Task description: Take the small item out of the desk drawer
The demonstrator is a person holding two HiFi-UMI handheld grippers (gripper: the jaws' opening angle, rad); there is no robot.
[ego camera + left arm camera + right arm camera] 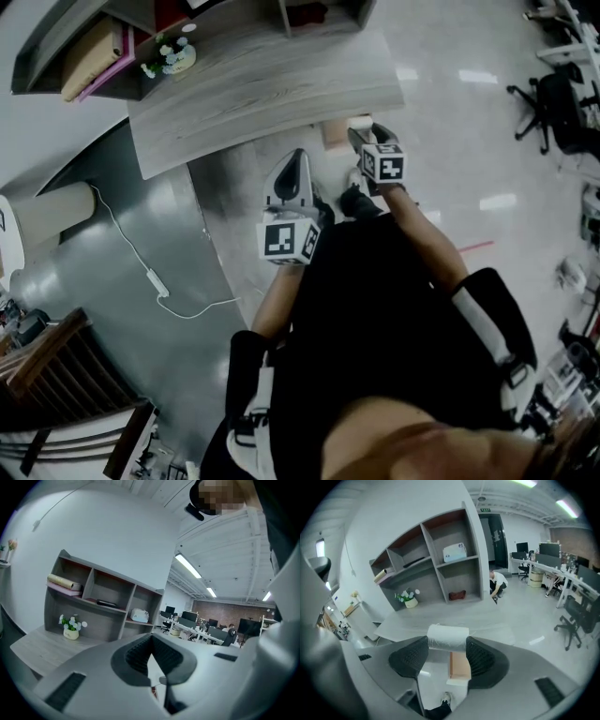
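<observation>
My right gripper (447, 643) is shut on a small white roll (447, 637), which spans the gap between its black pads. In the head view the right gripper (362, 128) holds the white roll (360, 121) just off the front edge of the grey wooden desk (262, 84). The open drawer (459, 666), tan inside, sits directly below the roll; from the head view the drawer (333, 134) juts out under the desk edge. My left gripper (297, 161) hangs left of the drawer, and in its own view the left gripper (151, 641) has its tips touching, holding nothing.
A shelf unit (436, 559) stands at the back of the desk with a small flower pot (410, 602) and a white box (454, 552). A white cable (150, 277) trails over the floor at left. Office chairs (553, 103) stand at right. A person crouches (497, 585) beyond the desk.
</observation>
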